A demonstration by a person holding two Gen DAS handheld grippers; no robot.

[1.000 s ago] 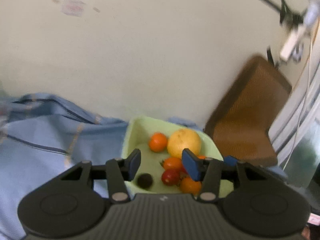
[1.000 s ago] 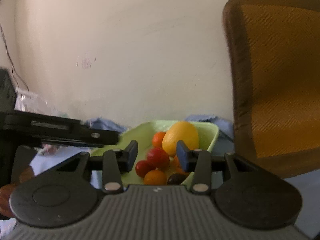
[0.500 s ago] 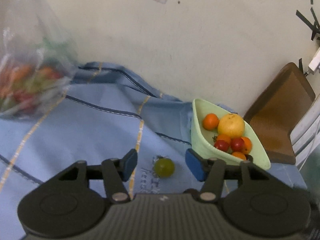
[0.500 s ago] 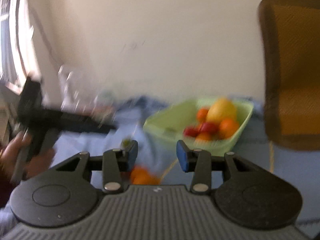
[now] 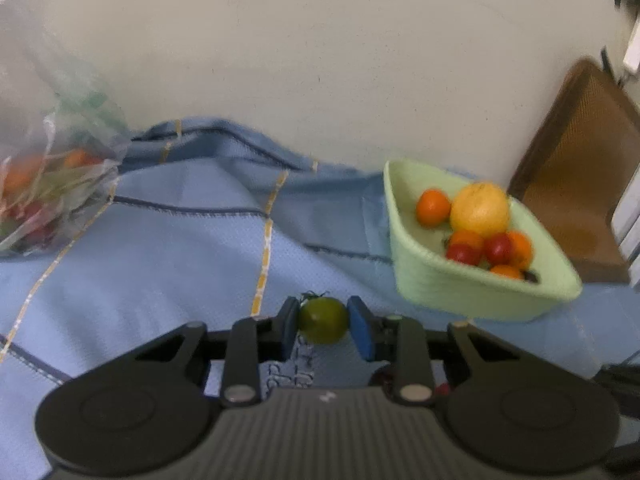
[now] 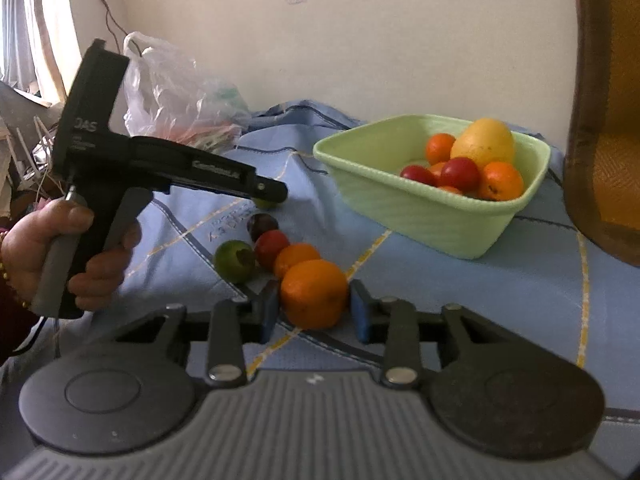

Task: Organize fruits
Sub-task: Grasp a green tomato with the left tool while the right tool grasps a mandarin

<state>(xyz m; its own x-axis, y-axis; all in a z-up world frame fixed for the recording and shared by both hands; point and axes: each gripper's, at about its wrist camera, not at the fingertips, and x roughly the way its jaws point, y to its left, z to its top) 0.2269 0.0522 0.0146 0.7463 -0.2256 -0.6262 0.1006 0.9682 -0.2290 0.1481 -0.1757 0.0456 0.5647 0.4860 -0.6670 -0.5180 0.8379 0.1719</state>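
L gripper (image 5: 323, 322) is pinching the green tomato (image 5: 323, 320), R gripper (image 6: 313, 309) is closing round the orange (image 6: 313, 294) w/ pads not touching yet; next, I think, lifting both into the tub (image 6: 432, 210)

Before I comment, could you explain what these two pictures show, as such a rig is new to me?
A person holds a two-finger gripper in each hand; each picture comes from a camera on one gripper, looking forward. The left gripper is shut on a green tomato. The right gripper has just been closing its jaws around an orange, not yet gripped. On the cloth lie more fruits, a basket of fruit and a bag.
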